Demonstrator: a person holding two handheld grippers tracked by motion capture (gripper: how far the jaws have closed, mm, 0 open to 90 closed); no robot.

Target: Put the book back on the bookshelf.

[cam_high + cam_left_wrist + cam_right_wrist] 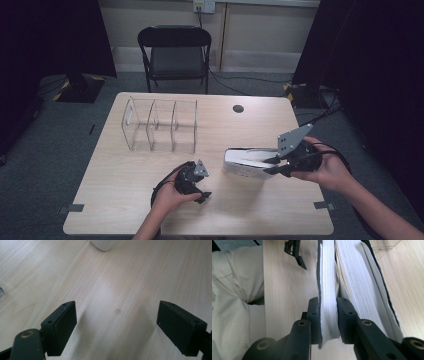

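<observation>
Clamped by the right hand-held gripper (328, 320): front cover and pages of a book (245, 162), right of centre on the bench (125, 190), apparently for lifting toward the far organizer (160, 125). Waited nearby, wide and empty: left hand-held gripper (117, 325).

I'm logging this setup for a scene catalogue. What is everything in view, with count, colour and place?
book: one, white pages, dark cover, table's right half, part of its pages pinched
clear organiser: one, transparent, three compartments, table's far left
table: one, light wood, centre
folding chair: one, black, beyond the table
wall socket: one, white, back wall
left claw: one, black, open above bare wood
right claw: one, black, shut on book pages
hands: two, at the table's near side
</observation>
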